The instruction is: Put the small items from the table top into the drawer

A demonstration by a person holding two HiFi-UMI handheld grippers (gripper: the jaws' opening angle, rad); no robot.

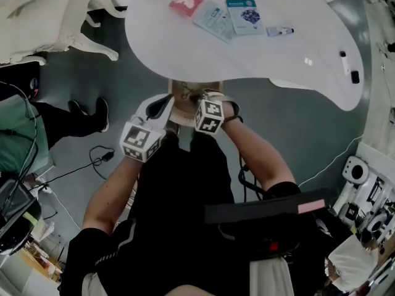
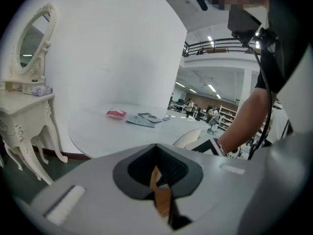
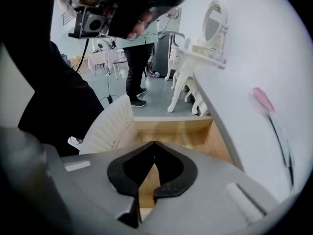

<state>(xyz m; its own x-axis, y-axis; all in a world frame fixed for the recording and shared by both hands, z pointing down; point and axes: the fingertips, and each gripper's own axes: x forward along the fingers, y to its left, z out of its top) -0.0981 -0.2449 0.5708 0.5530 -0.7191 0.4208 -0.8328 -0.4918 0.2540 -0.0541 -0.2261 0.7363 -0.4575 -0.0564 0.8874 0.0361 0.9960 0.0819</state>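
Note:
The wooden drawer [image 1: 181, 111] stands pulled out from under the white round table [image 1: 185, 54]; its bare wood floor [image 3: 171, 133] shows in the right gripper view. My right gripper [image 3: 155, 146] hangs over the drawer, shut, with nothing between its jaws. My left gripper [image 2: 156, 148] sits beside it at the drawer's left, jaws together and empty. On the table top lie a red packet [image 1: 186, 2], a pale blue packet [image 1: 215, 18], a teal packet [image 1: 245, 15] and a small tube [image 1: 279, 31]. The red packet [image 2: 116, 113] also shows far ahead of the left gripper.
Two small dark items [image 1: 344, 54] lie near the table's right edge. A white vanity table with an oval mirror [image 2: 29, 43] stands to the left. A person's legs [image 1: 86, 113] are on the floor at left, near a cable [image 1: 99, 159]. A white ribbed panel [image 3: 110, 126] flanks the drawer.

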